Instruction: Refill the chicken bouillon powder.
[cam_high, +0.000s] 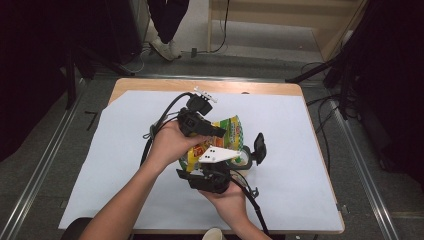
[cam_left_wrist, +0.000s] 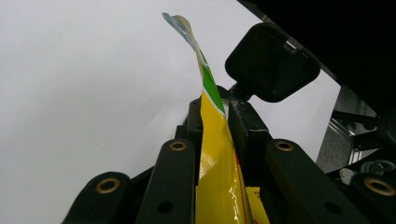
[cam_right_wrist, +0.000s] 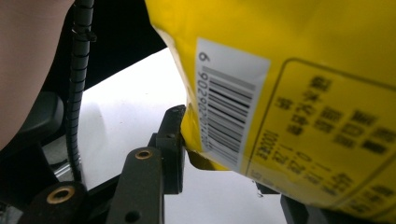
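Yellow bag (cam_high: 227, 134) hangs over the sheet (cam_high: 300, 150), its thin edge clamped in left gripper (cam_left_wrist: 215, 123) and lower corner pinched by right gripper (cam_right_wrist: 224, 149); pulling apart risks tearing or slipping the glossy film.

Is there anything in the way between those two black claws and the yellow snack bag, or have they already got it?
Nothing visible stands between them. The left gripper is clamped on the yellow bag along its thin edge, and the right gripper has the bag's barcode corner between its jaws. Both hold it over the white sheet.
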